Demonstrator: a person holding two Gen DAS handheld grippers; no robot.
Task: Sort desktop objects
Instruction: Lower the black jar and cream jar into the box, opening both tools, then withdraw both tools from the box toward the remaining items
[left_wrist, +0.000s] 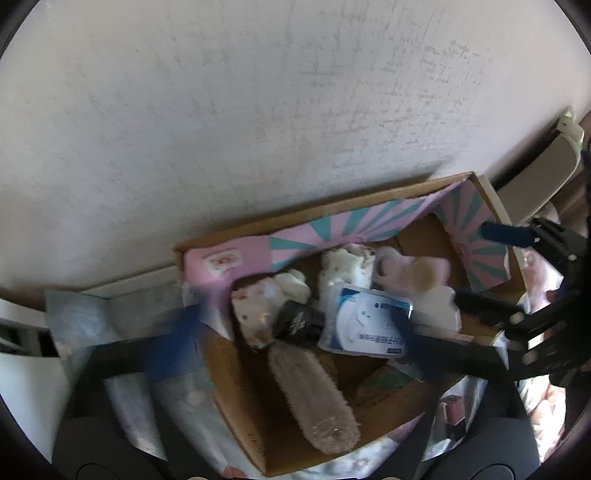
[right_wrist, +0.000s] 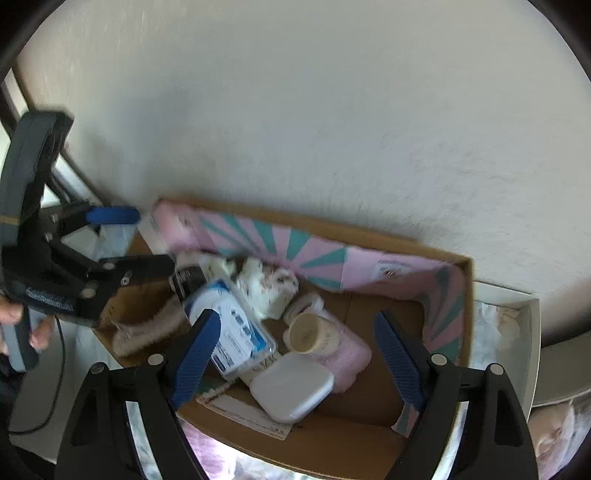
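Note:
A cardboard box (left_wrist: 236, 387) lined with pink and teal paper stands against a white wall. It holds a fuzzy pinkish roll (left_wrist: 314, 395), a black item (left_wrist: 295, 321), a blue and white packet (left_wrist: 365, 325) and white patterned bundles (left_wrist: 343, 269). My left gripper (left_wrist: 295, 343) hangs open over the roll and the black item, touching neither. In the right wrist view my right gripper (right_wrist: 297, 315) is open above a white square case (right_wrist: 291, 387) and a beige round tub (right_wrist: 312, 334) lying on a pink pouch (right_wrist: 351, 356). The left gripper (right_wrist: 155, 239) shows open at the box's left end.
The box's rim (right_wrist: 467, 314) almost touches the wall (right_wrist: 332, 129). A white tray (right_wrist: 532, 332) with crumpled white material sits to its right. A hand (right_wrist: 37, 332) grips the left gripper's handle. Pale patterned cloth (left_wrist: 122, 387) lies under the box.

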